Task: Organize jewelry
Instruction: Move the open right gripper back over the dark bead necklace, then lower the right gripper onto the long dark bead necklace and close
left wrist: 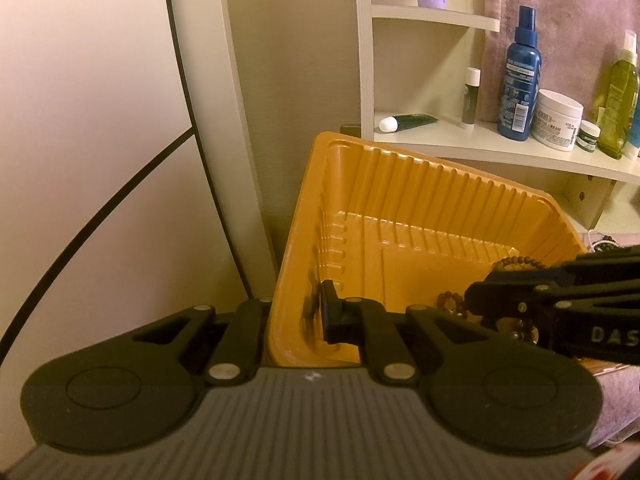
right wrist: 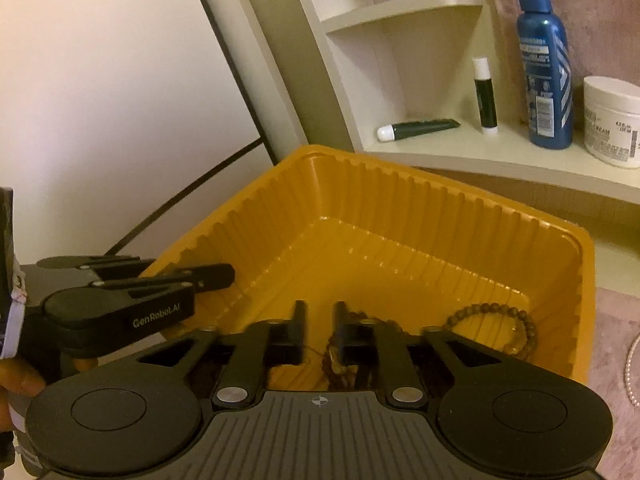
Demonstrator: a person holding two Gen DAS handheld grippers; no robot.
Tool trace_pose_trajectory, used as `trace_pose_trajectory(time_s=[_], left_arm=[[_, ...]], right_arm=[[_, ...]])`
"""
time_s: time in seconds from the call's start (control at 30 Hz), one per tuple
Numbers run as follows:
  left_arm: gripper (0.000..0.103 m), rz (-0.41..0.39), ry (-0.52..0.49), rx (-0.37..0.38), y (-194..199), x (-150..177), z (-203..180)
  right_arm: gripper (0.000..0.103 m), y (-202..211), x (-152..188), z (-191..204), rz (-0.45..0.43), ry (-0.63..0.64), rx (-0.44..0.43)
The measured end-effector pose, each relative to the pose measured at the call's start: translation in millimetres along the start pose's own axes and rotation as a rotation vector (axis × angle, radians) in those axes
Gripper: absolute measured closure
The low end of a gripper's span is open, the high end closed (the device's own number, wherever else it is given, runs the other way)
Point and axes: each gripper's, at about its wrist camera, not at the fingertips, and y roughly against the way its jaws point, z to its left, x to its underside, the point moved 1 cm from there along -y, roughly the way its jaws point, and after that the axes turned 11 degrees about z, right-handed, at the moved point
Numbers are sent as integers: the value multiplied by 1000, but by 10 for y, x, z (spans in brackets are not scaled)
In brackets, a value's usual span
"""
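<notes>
While the left gripper (left wrist: 296, 312) clamps the tray (right wrist: 400, 184) wall, the right gripper (right wrist: 318, 332) stands open.
Two bead bracelets (right wrist: 494, 328) lie inside at 5 o'clock; more jewelry (left wrist: 604, 242) waits outside.

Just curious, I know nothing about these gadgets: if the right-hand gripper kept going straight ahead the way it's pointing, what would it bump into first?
Probably the orange tray. The right gripper points into it, so it would likely meet the tray's floor or far ribbed wall. A beaded bracelet lies off to the right. Depth is hard to judge.
</notes>
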Motion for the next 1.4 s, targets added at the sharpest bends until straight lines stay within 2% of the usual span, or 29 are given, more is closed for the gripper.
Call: trace_pose_trajectory(time_s=[0.03,0.07,0.3,0.5,0.83,1.03,1.23,1.4], left_arm=[[94,0,0,-1,-1,-2,-4],[94,0,-1,-1,-1,-4,-6],[94,0,-2,-2,-3,-2,-5],[94,-3,-1,-2,2,4,-8],[94,1,2,-8,0,14,-12],[94,1,-4,-12,5,8,-15],[94,0,-8,-16,13,9,-15],[94,0,-13,-17,22,9,-13]], right_arm=[[52,42,-4,-3,-18,-4,-1],[51,87,-11,-6,-36,-7,-4],[49,434,-7,-122,-101,-53,22],[46,838,250,-401,-135,-144,83],[45,1364,978,-845,-82,-270,269],[45,1572,1298,-1098,-59,-338,368],[45,1638,1382,-1339,-36,-346,444],[45,1595,1355,-1444,-26,-294,470]])
